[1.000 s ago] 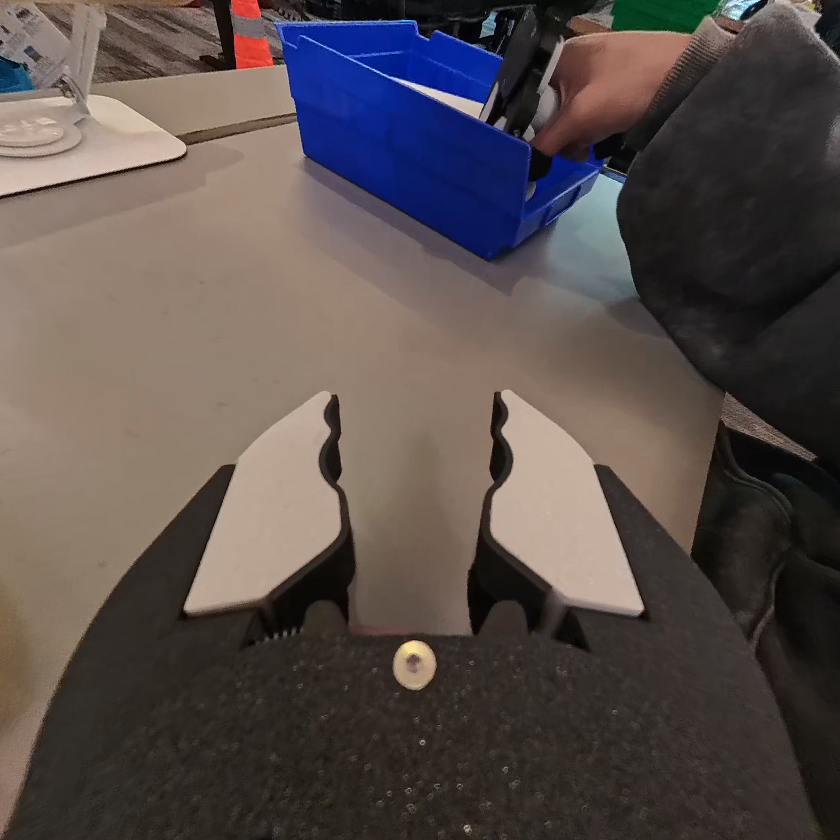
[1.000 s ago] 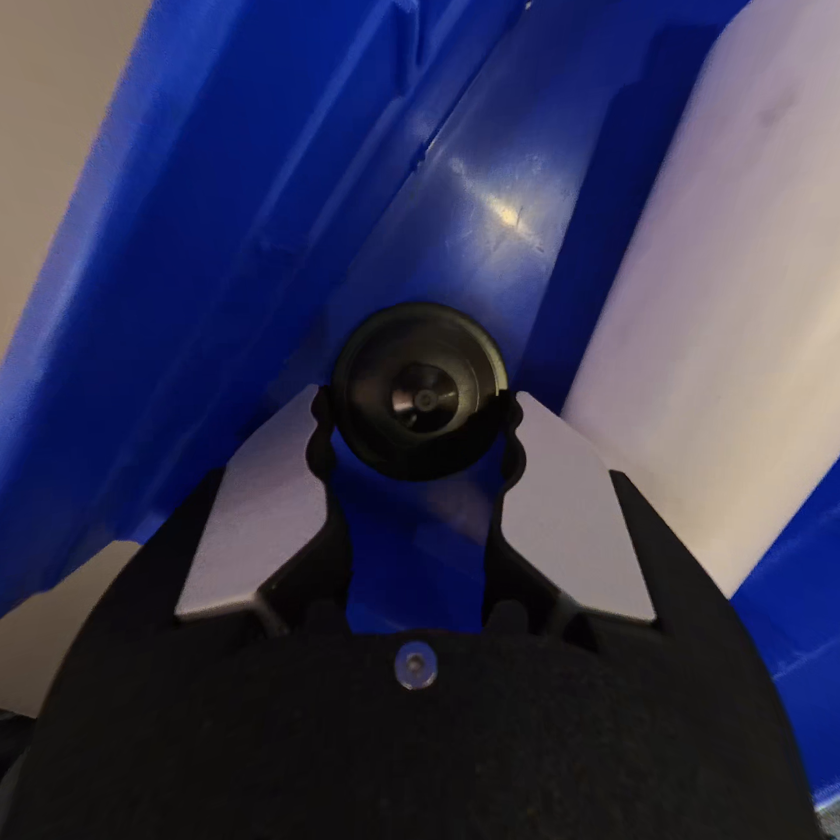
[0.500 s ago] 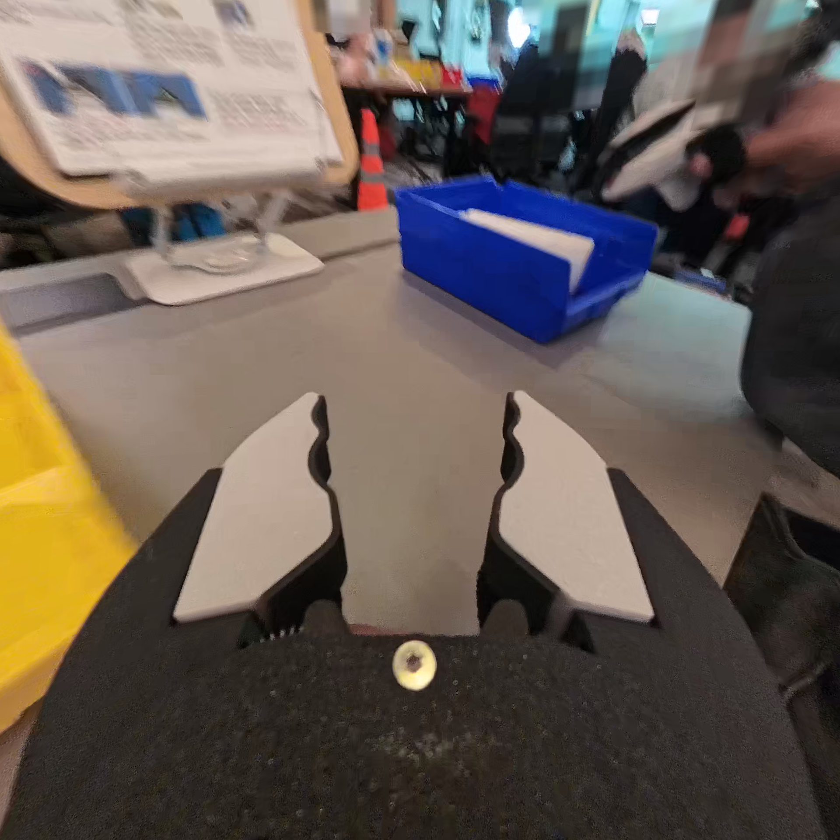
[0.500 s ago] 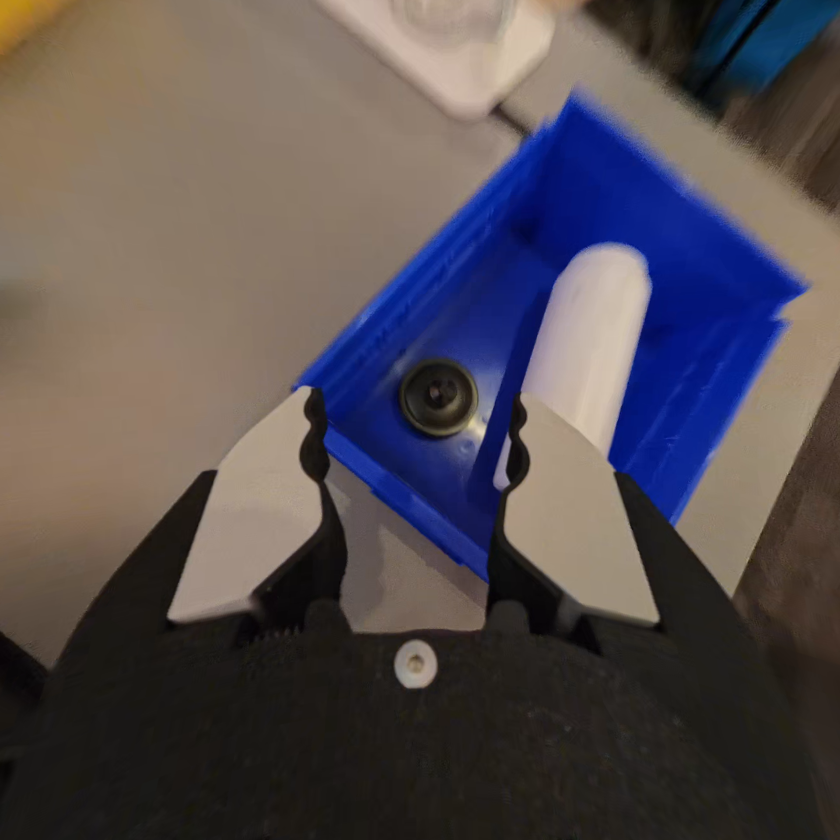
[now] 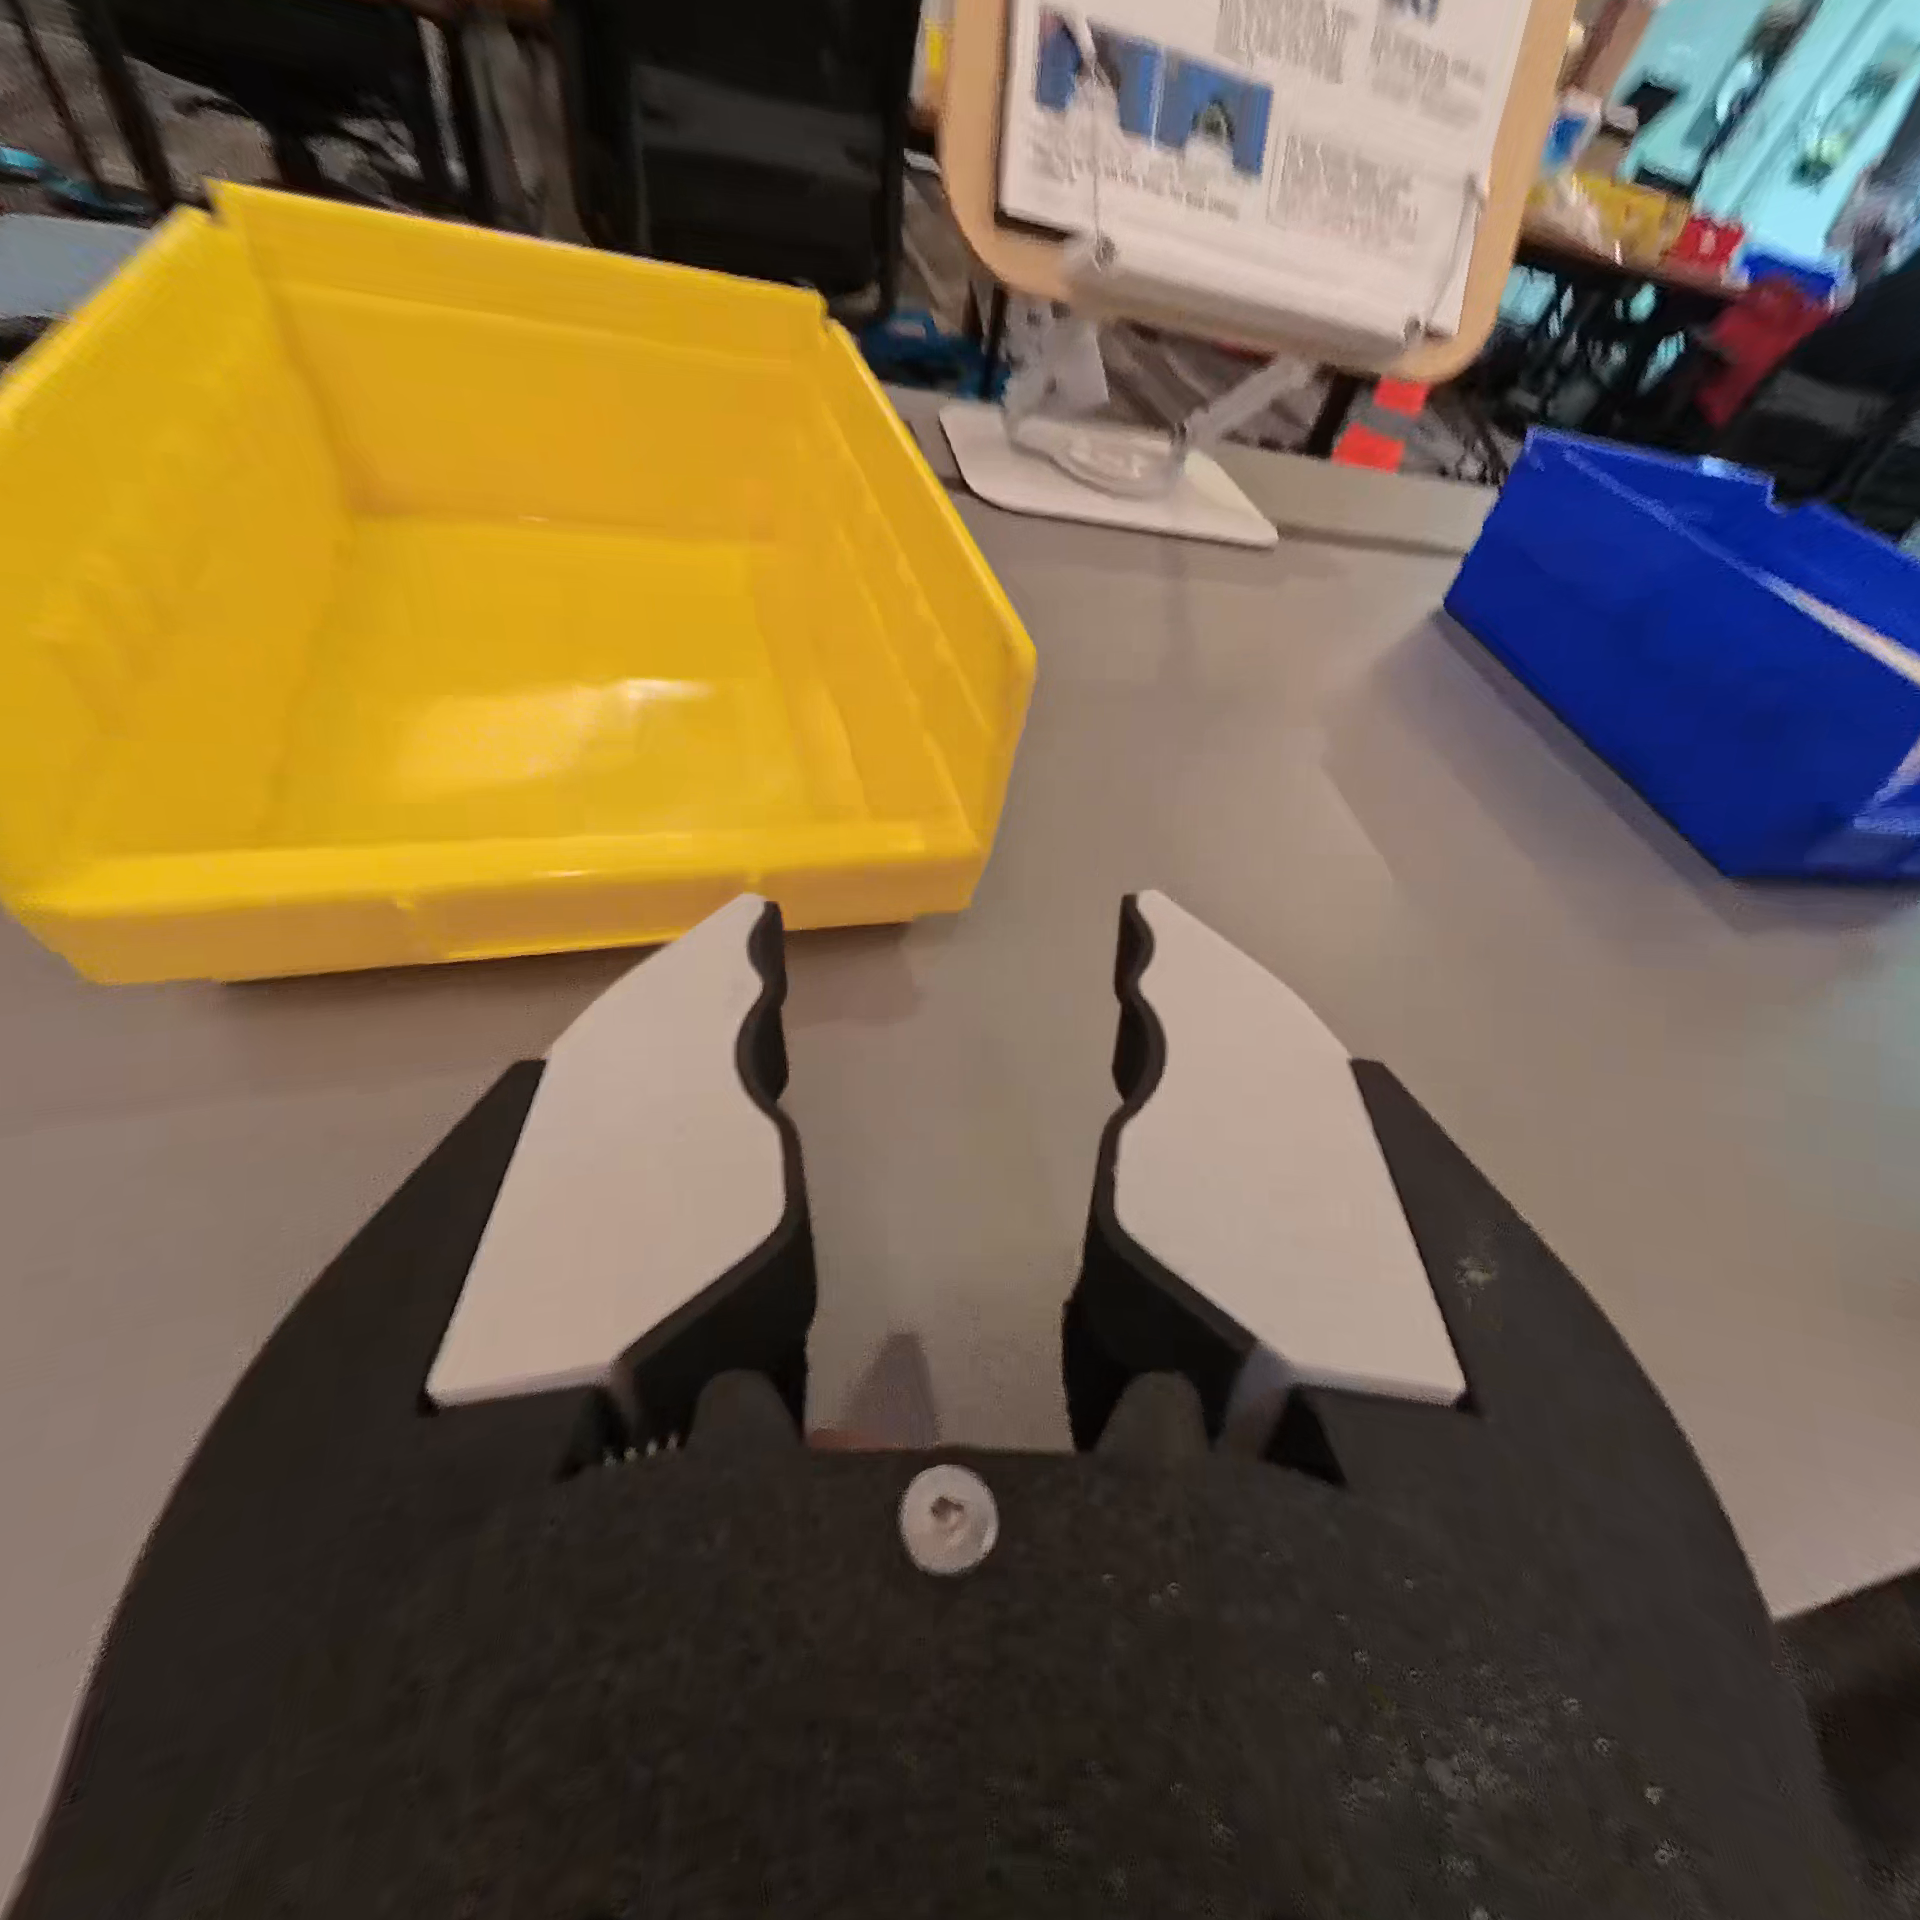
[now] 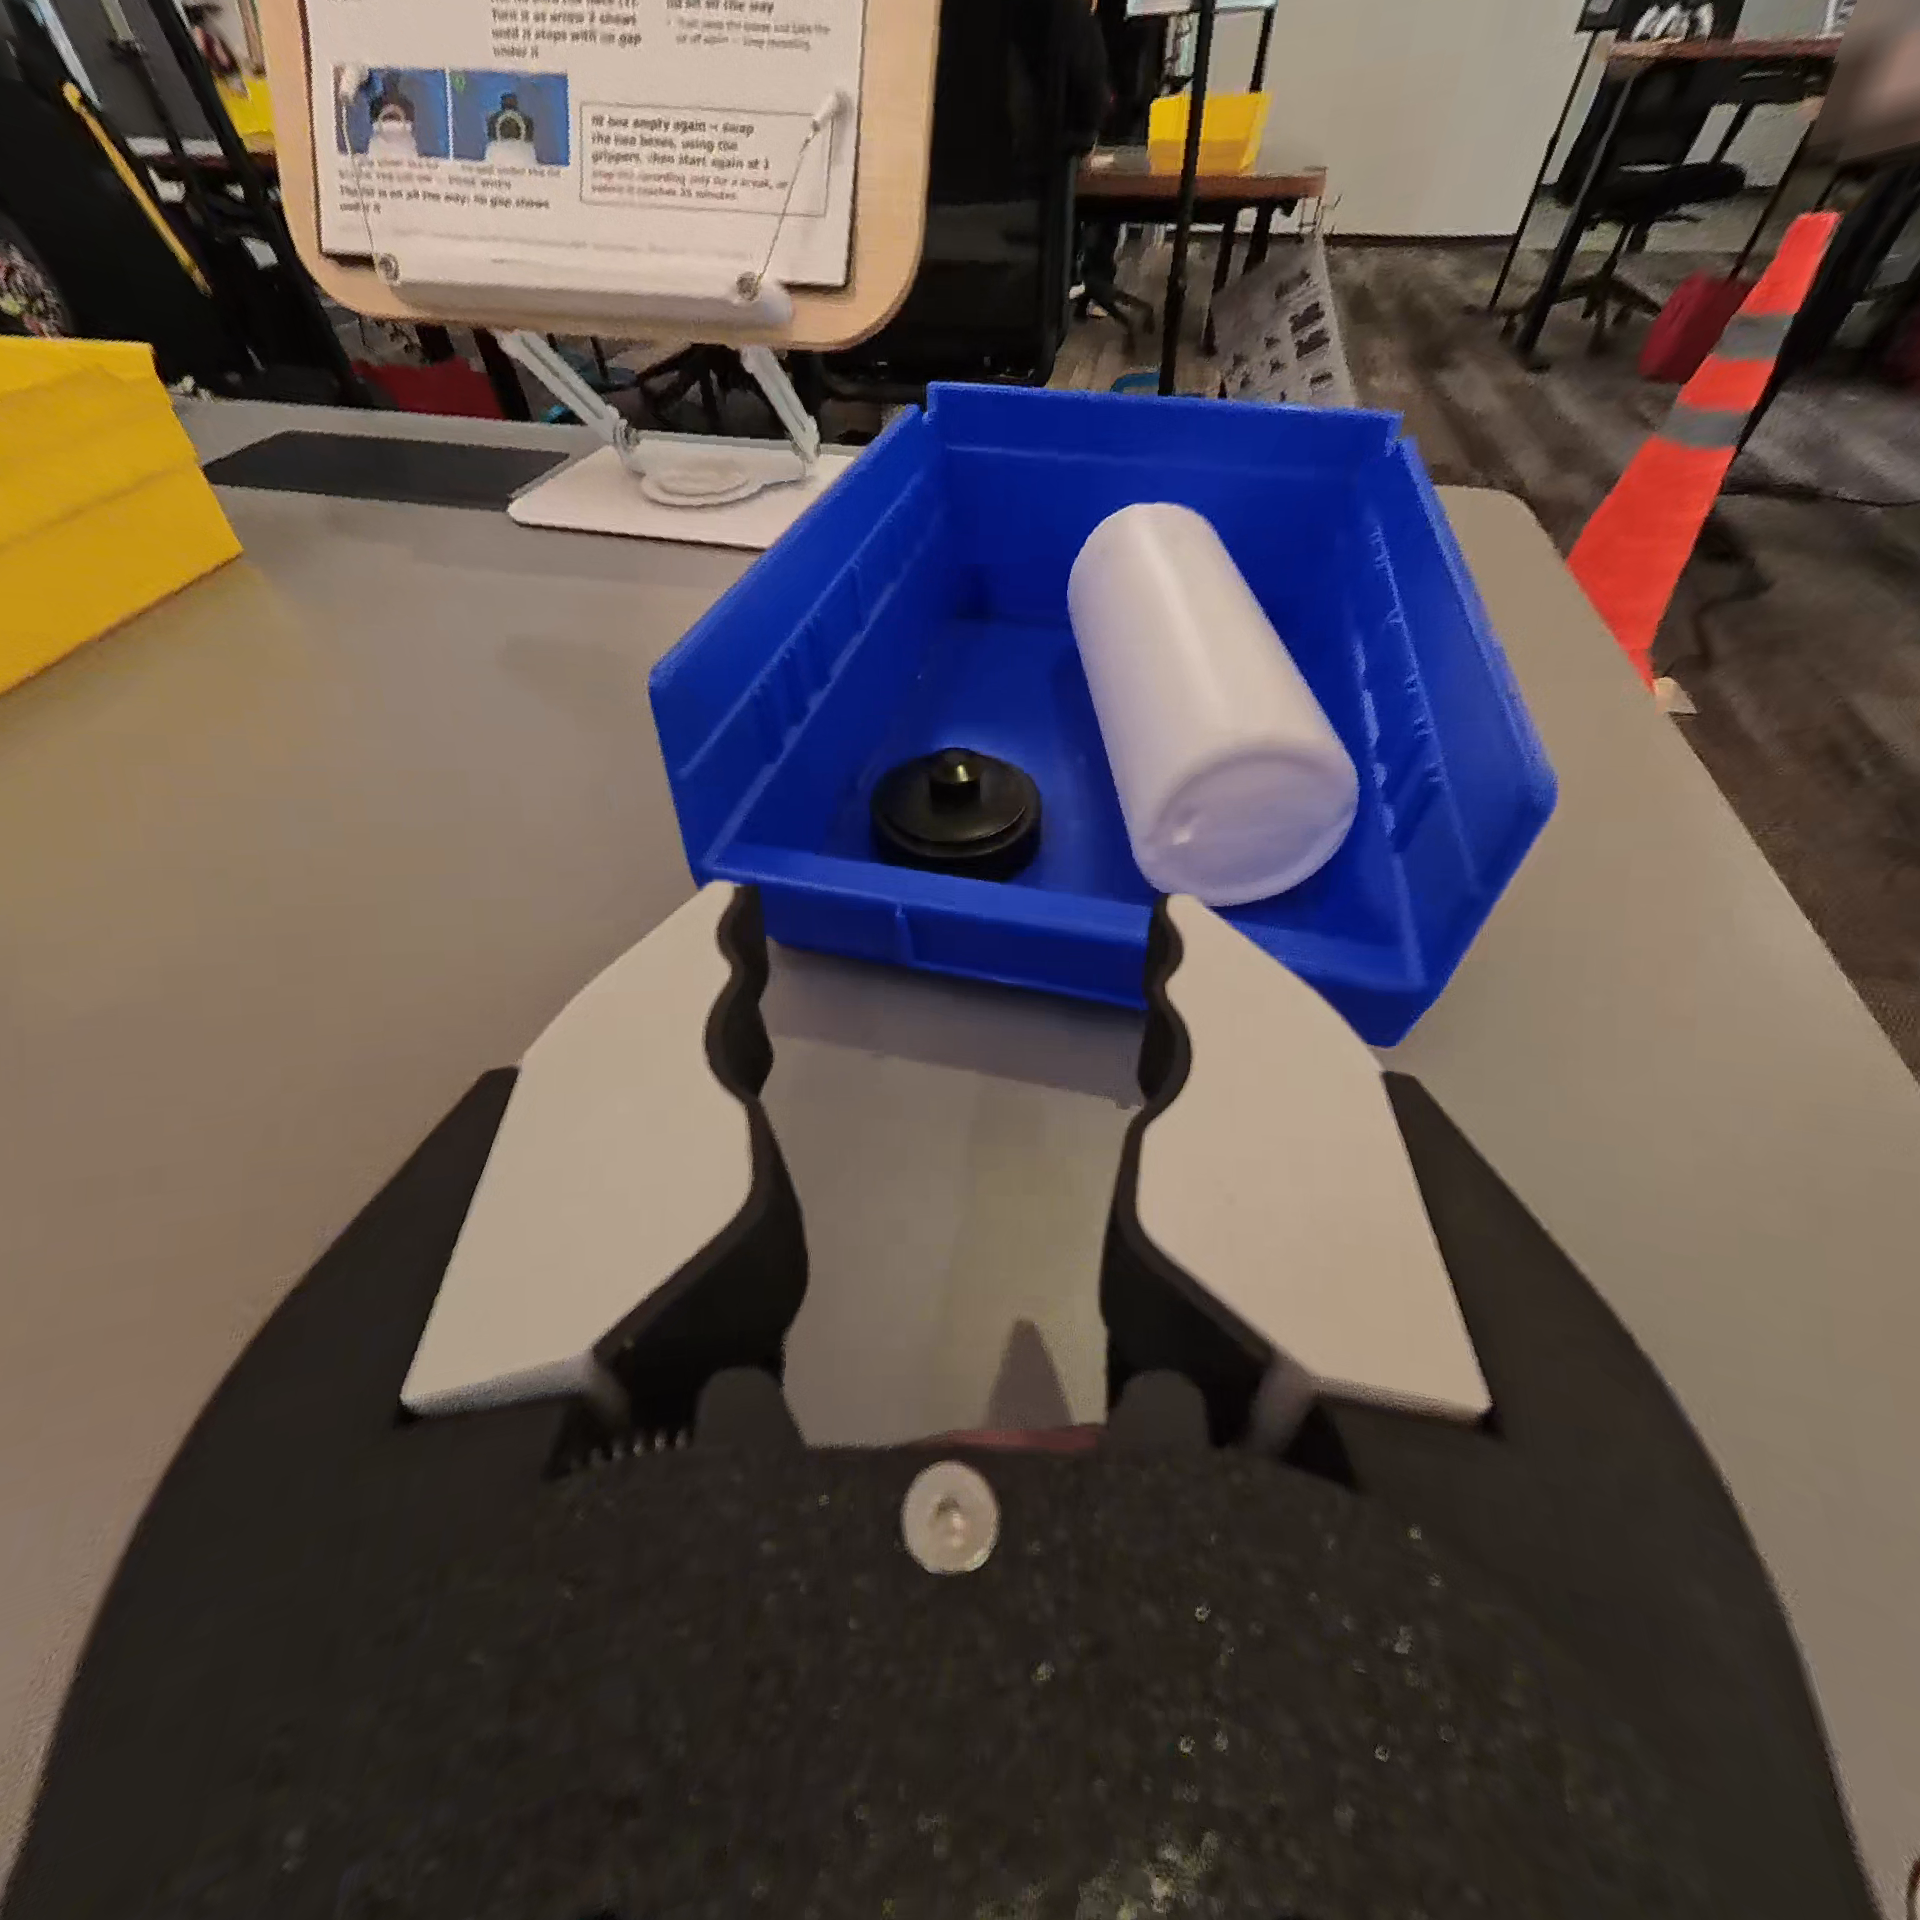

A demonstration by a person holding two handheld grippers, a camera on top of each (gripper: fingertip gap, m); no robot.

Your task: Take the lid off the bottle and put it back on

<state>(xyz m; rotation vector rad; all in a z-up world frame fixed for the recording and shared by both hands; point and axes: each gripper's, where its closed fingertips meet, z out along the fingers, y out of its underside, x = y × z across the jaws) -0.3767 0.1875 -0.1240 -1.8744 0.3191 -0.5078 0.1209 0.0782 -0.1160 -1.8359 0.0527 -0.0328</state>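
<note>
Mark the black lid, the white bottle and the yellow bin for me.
black lid [image 6: 956, 816], right wrist view, on its top face
white bottle [image 6: 1195, 686], right wrist view, on its side wall
yellow bin [image 5: 499, 883], left wrist view, on its front rim

**Two bins on my counter**

Ahead of my right claw [image 6: 945, 914], one bin [image 6: 1455, 727] holds a lying bottle [image 6: 1205, 707] with the lid [image 6: 956, 816] to its left. Another bin [image 5: 935, 582] sits far left; a document stand [image 6: 665, 478] stands behind.

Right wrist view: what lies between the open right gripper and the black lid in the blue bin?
Only the blue bin's low front wall and bare grey table separate the right gripper from the black lid, per the right wrist view.
</note>
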